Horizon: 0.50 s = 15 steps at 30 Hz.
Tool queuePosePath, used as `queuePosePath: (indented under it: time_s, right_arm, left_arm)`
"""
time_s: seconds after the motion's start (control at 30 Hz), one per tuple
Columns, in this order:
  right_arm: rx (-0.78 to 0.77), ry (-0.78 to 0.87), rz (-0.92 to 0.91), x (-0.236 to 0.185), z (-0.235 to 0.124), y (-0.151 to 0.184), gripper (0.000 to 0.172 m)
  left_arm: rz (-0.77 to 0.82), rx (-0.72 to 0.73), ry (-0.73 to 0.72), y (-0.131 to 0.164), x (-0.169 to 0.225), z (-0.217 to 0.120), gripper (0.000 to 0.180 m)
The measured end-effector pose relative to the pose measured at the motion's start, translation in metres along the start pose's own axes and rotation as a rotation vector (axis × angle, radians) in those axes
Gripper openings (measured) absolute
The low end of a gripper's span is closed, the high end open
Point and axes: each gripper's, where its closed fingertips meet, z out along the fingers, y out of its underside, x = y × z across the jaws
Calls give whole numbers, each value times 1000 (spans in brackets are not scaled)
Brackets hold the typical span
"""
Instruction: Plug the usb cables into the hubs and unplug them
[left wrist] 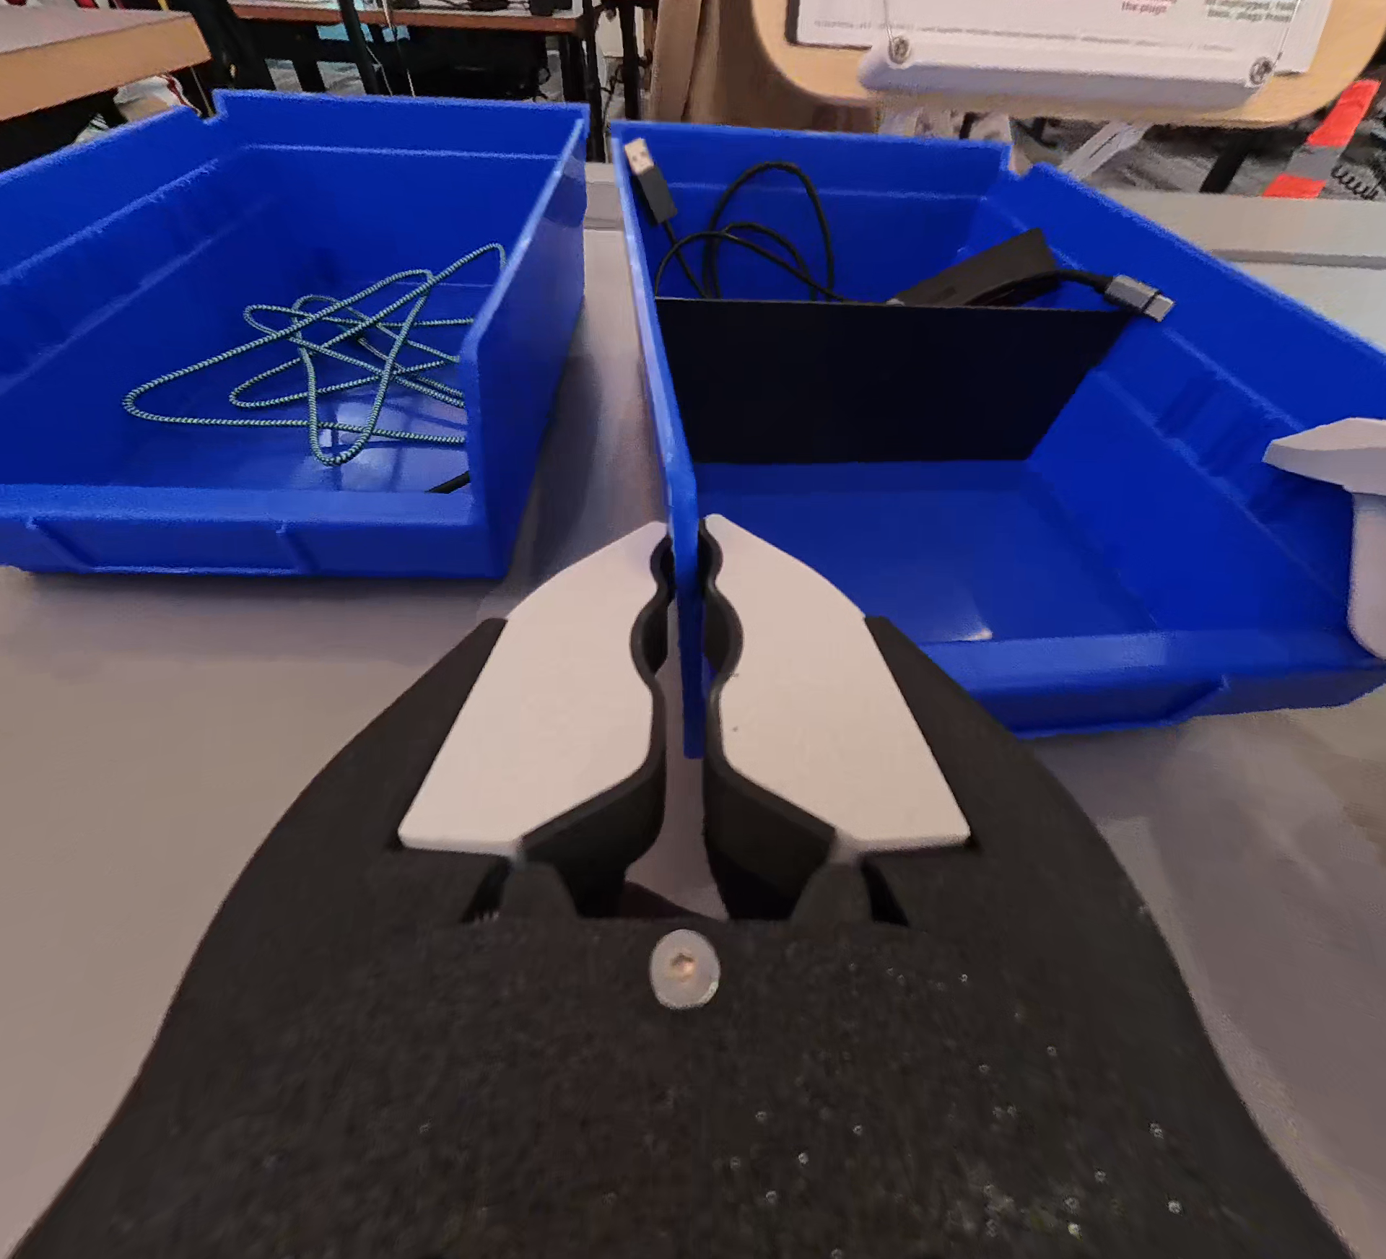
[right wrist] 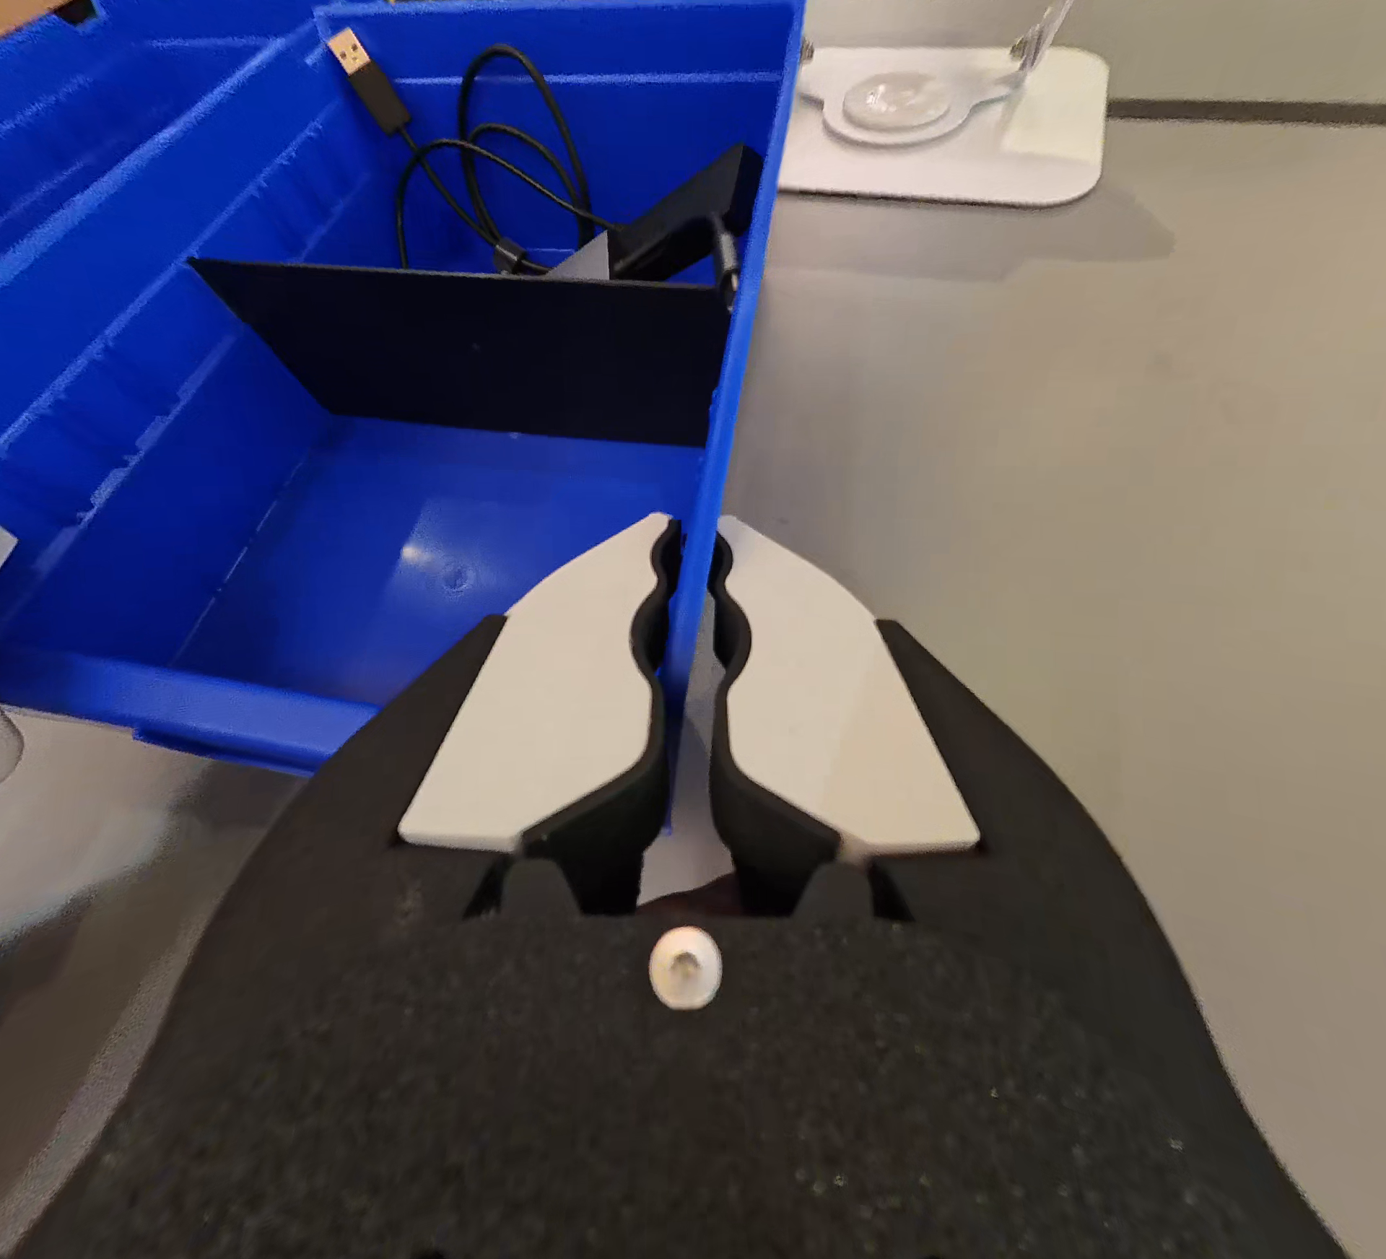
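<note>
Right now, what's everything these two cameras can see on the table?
Bins: two, blue; left bin and right bin side by side on the grey table.
Braided cable: one, green-white, loose in the left bin.
Divider: one, dark, across the right bin.
Black cable: one, behind the divider, its USB plug leaning on the wall.
Hub: one, black, behind the divider.
Sign stand: one, white, beyond the right bin.
Left tongs: clamped on the right bin's left wall.
Right tongs: clamped on its right wall.
</note>
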Motion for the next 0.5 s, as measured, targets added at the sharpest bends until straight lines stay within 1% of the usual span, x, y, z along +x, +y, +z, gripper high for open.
queuePosePath:
  time_s: [0.1, 0.13, 0.17, 0.2, 0.23, 0.27, 0.3, 0.33, 0.4, 0.43, 0.5]
  right_arm:
    - [22, -9, 11, 0, 2, -2, 6]
    - [33, -11, 6, 0, 2, -2, 6]
    - [54, -17, -12, -1, 1, -4, 8]
    - [71, -20, -49, 0, -1, -5, 10]
    - [80, -8, -83, 2, -4, -5, 16]
    - [78, 8, -109, 7, -9, -3, 31]
    - [78, -7, -124, 9, -16, 0, 41]
    - [81, -35, -130, 10, -25, 5, 42]
    - [100, -111, -140, 9, -45, 19, 44]
    - [115, -143, -141, 9, -56, 28, 44]
    - [171, -191, -109, 9, -79, 32, 40]
  left_arm:
    - [12, -1, 1, 0, -1, 4, 3]
    - [14, -19, -8, 2, -2, 5, 3]
    - [19, -54, -1, 7, -1, 7, 6]
    - [21, -92, 55, 12, 4, 7, 21]
    - [2, -135, 107, 17, 8, 3, 44]
    - [-35, -152, 132, 19, 6, -6, 55]
    - [-71, -135, 158, 17, 2, -18, 56]
    - [-95, -115, 174, 15, -6, -30, 57]
    - [-122, -89, 143, 13, -39, -49, 58]
    - [-119, -86, 106, 12, -63, -52, 58]
    - [-112, -84, -13, 6, -126, -45, 58]
